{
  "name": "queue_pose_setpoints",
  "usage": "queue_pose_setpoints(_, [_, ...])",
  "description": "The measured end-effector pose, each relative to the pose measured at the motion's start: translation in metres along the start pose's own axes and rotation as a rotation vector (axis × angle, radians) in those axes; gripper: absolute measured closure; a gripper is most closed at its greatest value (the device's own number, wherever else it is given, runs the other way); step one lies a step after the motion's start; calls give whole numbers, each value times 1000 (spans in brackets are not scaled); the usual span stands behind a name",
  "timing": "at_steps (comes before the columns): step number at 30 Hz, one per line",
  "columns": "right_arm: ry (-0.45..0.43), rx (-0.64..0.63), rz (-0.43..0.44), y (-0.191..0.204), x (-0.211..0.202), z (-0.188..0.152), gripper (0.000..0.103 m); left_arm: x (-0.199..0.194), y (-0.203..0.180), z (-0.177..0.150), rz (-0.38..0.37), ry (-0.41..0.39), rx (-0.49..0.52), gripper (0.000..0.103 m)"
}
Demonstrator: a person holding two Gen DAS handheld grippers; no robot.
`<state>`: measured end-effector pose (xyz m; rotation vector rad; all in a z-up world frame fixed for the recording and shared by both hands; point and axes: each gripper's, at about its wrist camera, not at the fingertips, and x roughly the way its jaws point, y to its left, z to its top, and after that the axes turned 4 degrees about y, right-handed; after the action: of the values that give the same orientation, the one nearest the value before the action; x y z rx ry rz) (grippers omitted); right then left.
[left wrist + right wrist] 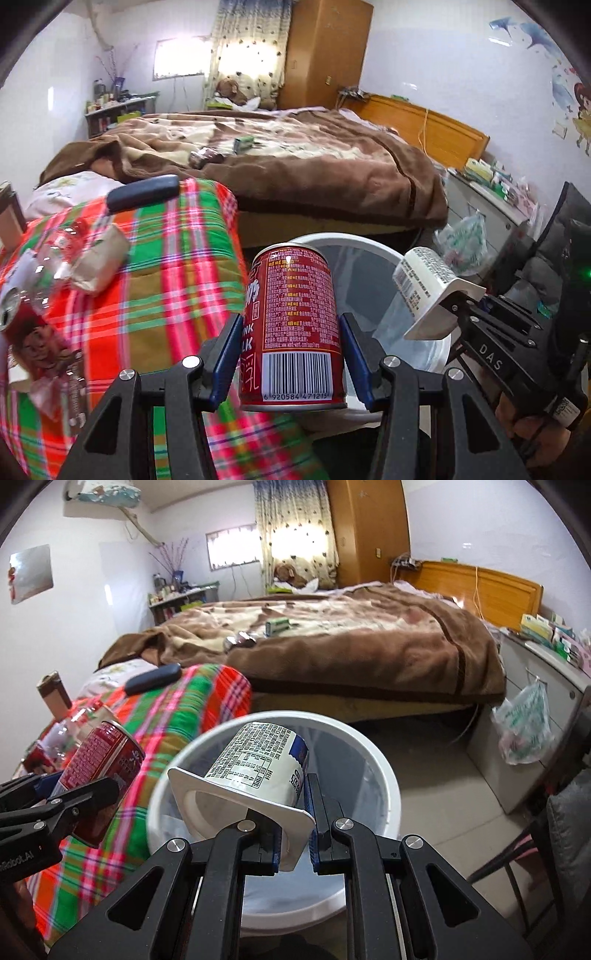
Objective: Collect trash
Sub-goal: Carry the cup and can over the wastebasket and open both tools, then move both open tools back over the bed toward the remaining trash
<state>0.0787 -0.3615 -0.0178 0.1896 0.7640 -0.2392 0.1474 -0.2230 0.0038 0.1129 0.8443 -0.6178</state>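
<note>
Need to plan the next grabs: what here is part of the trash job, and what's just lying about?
Job:
left gripper shut on red can
right gripper shut on yogurt cup
white bin
clear bottle
crumpled paper bag

Lying about:
black case
brown blanket
teddy bear

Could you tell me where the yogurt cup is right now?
The yogurt cup is clamped in the right gripper, over the white bin, right of the red can.

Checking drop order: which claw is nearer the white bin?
Right. The right claw holds the yogurt cup directly over the white bin. The left claw holds the red can beside the bin's rim, over the plaid blanket's edge.
</note>
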Motion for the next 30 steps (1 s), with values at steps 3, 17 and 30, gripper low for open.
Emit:
queue_pose_setpoints(3, [32,-7,-12,-6,7,-2,91,15,-6,2,-9,24,8,50])
queue_pose_setpoints(17, [127,5,-38,-24,19,-5,65,21,-10,7,17,6,14,31])
queue_pose_setpoints(30, [72,12,-2,-14,2,-2,42,-7,2,-1,55,-28,-4,27])
